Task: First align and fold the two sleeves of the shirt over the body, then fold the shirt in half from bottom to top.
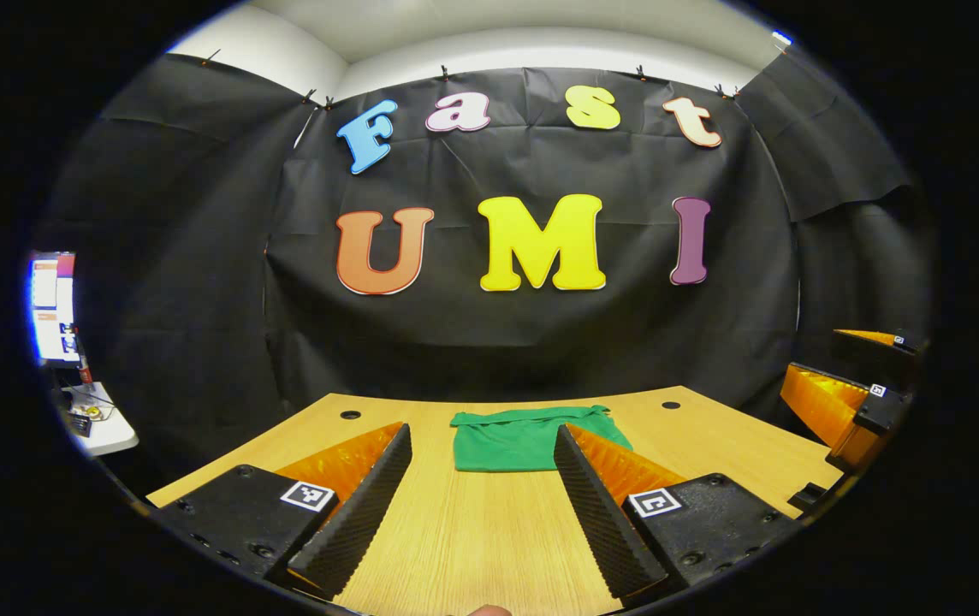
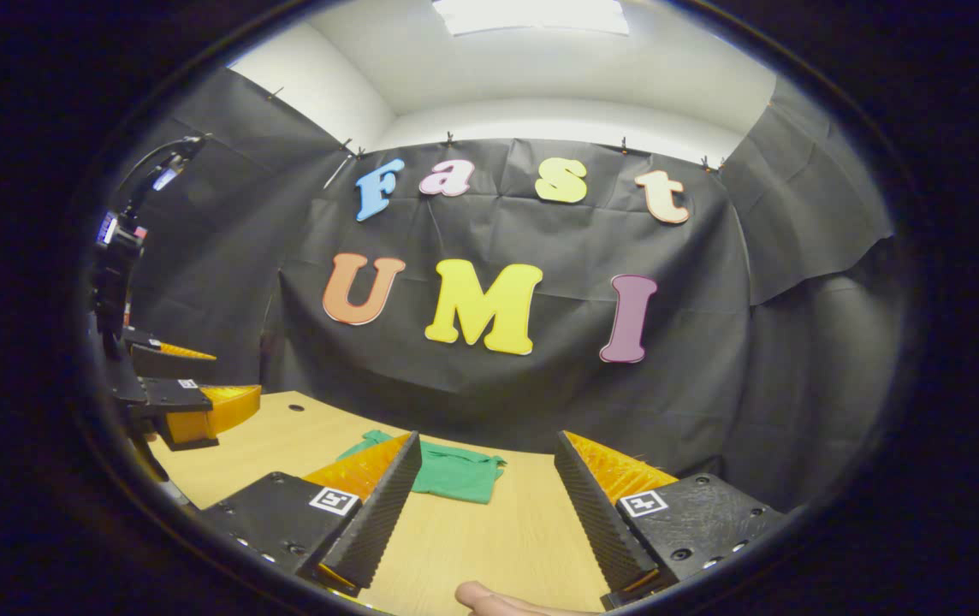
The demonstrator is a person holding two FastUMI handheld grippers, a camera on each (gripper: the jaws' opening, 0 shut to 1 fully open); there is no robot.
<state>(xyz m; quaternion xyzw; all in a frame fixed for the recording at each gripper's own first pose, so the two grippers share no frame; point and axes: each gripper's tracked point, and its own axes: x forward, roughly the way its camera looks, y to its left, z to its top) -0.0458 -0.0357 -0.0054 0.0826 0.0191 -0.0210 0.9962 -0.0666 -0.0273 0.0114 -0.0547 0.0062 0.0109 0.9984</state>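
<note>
Left gripper view. At the far left, beyond the table's left edge, a lit screen [image 1: 53,305] stands over a small white shelf [image 1: 100,428]. The left tool [image 1: 483,445] hovers above the near part of the wooden table [image 1: 489,530], its two fingers spread wide with nothing between them. Ahead of it, near the table's far edge and about midway along it, lies the green shirt [image 1: 511,441], folded into a compact rectangle and flat on the wood; the tool is well apart from it. Two dark round holes [image 1: 350,415] sit near the far corners of the table. At the right edge of the view the right tool [image 1: 862,376] is held beyond the table's right edge, fingers apart.

Right gripper view. At the left, the left tool [image 2: 186,376] hangs over the table's left side, with a dark mount and cable rising above it. The green shirt [image 2: 451,470] lies near the far edge of the table [image 2: 489,539], partly hidden behind one finger of the right tool [image 2: 485,458]. That tool's fingers are likewise spread wide, gripping nothing. A fingertip [image 2: 489,599] of the person shows at the bottom edge.
</note>
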